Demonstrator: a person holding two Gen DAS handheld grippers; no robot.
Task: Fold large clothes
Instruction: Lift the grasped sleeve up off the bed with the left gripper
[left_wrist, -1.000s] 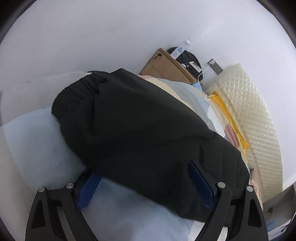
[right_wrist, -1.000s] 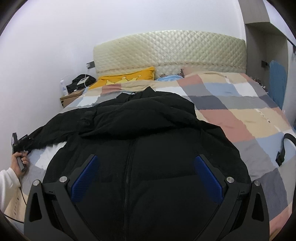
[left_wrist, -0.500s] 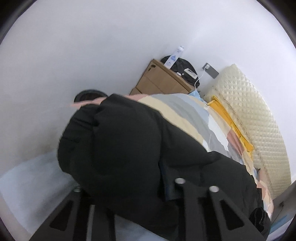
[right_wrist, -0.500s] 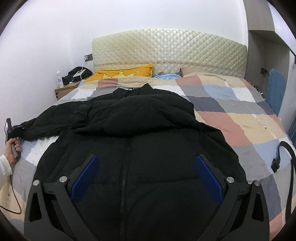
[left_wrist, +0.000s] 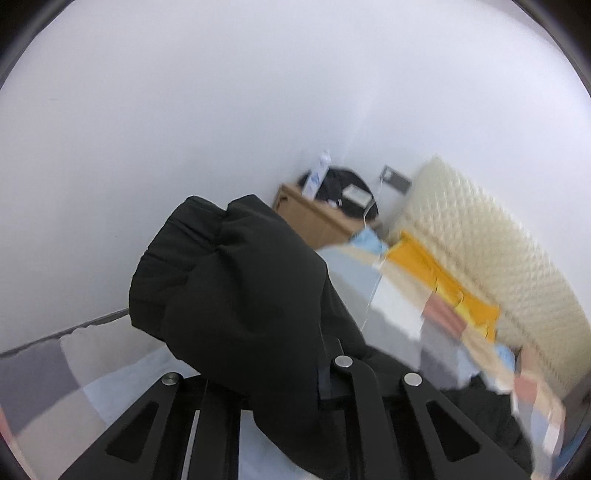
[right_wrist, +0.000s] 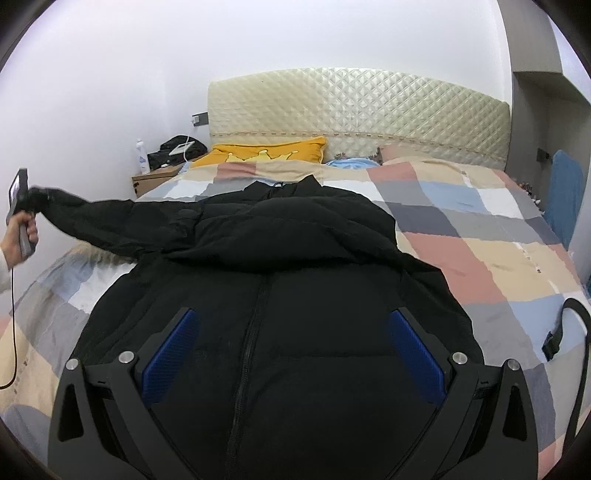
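A black puffer jacket (right_wrist: 295, 266) lies front up on the checked bedspread (right_wrist: 480, 236), zip down the middle, collar toward the headboard. My left gripper (left_wrist: 266, 373) is shut on the jacket's left sleeve cuff (left_wrist: 229, 280) and holds it lifted off the bed; the pads are hidden by the fabric. In the right wrist view the left gripper (right_wrist: 27, 201) holds that sleeve (right_wrist: 103, 218) stretched out to the left, above the bed. My right gripper (right_wrist: 295, 354) is open and empty above the jacket's lower front.
A quilted cream headboard (right_wrist: 354, 110) and a yellow pillow (right_wrist: 269, 153) are at the far end. A wooden nightstand (right_wrist: 151, 181) with a bottle and a black bag stands at the far left by the white wall. A black strap (right_wrist: 565, 328) lies at the right bed edge.
My left gripper closed on the sleeve cuff and raised it, pulling the sleeve up and out to the left. My right gripper stayed open over the jacket front.
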